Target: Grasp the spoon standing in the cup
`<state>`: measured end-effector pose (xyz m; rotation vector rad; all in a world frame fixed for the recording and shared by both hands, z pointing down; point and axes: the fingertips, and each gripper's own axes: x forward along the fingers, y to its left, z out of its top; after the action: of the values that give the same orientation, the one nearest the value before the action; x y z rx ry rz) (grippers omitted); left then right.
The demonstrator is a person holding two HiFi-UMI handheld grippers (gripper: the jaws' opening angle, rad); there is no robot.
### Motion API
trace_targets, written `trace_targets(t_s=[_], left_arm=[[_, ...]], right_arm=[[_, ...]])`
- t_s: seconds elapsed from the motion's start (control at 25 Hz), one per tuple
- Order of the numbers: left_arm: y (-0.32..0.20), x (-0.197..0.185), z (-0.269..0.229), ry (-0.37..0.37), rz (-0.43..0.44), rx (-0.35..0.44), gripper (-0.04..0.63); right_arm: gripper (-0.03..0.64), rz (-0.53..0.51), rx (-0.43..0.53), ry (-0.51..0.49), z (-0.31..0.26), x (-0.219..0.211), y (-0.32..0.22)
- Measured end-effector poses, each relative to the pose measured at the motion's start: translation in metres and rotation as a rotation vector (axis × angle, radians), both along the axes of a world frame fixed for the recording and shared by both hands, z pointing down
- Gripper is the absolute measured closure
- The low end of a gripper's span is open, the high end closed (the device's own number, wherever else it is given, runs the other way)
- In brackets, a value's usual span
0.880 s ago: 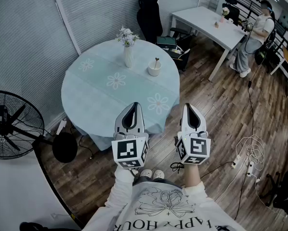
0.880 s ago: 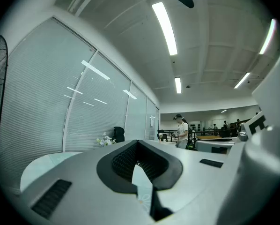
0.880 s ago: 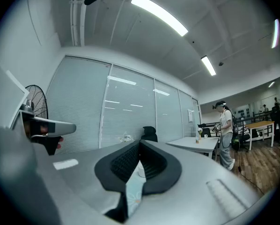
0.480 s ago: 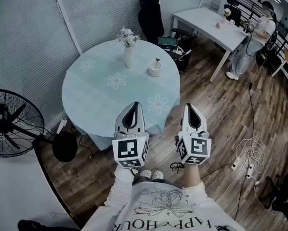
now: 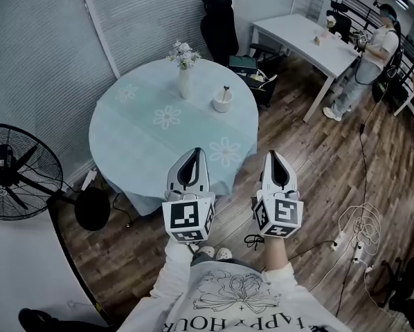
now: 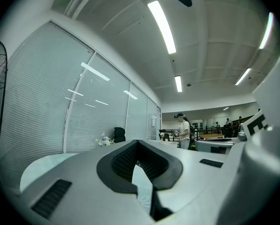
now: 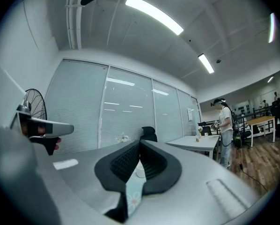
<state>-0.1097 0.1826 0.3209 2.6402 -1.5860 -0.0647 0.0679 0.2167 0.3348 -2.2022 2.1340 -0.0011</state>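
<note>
Left gripper [image 5: 192, 152] and right gripper [image 5: 273, 154] clenched empty, well apart from the spoon [image 5: 225, 89] upright in the cup [image 5: 222, 103] across the table [image 5: 138, 144]; advise spreading one's jaws before nearing the handle.

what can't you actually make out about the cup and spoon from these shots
- Head view: the spoon is too small and far off to tell its lean or shape.
- Head view: the inside of the cup is too small to read.
- Right gripper view: only a sliver of the cup shows past the shut right tongs; their pads hide the rest and the spoon.
- Left gripper view: neither shows; the shut left tongs fill the lower frame.
</note>
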Motion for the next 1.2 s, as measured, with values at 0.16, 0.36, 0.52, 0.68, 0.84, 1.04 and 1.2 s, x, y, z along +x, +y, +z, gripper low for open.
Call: trace_targets(t_s=[0.16,0.36,0.52,0.68,0.84,1.04,1.2], left_arm=[[0.008,0.007,0.008,-0.005,-0.017,-0.009,0.589],[0.012,0.013,0.013,-0.015,-0.035,-0.024,0.589],[0.009,0.02,0.011,-0.017,-0.035,-0.019,0.589],[0.002,0.028,0.012,-0.018,-0.03,-0.019,0.589],[-0.014,0.037,0.017,-0.021,-0.026,-0.024,0.589],[-0.045,0.049,0.021,-0.015,-0.016,-0.033,0.589],[-0.078,0.059,0.021,-0.01,-0.01,-0.029,0.589]], right_arm=[[0.606,-0.034,-0.001,0.002,0.004,0.005,0.004],[0.604,-0.07,0.001,-0.002,0.006,0.009,0.005],[0.604,-0.076,0.004,-0.01,0.006,0.014,0.002],[0.603,-0.075,0.0,-0.017,0.008,0.02,-0.006],[0.603,-0.079,0.004,-0.014,0.011,0.028,-0.02],[0.603,-0.074,-0.003,-0.013,0.014,0.039,-0.049],[0.603,-0.066,0.003,-0.01,0.012,0.051,-0.079]])
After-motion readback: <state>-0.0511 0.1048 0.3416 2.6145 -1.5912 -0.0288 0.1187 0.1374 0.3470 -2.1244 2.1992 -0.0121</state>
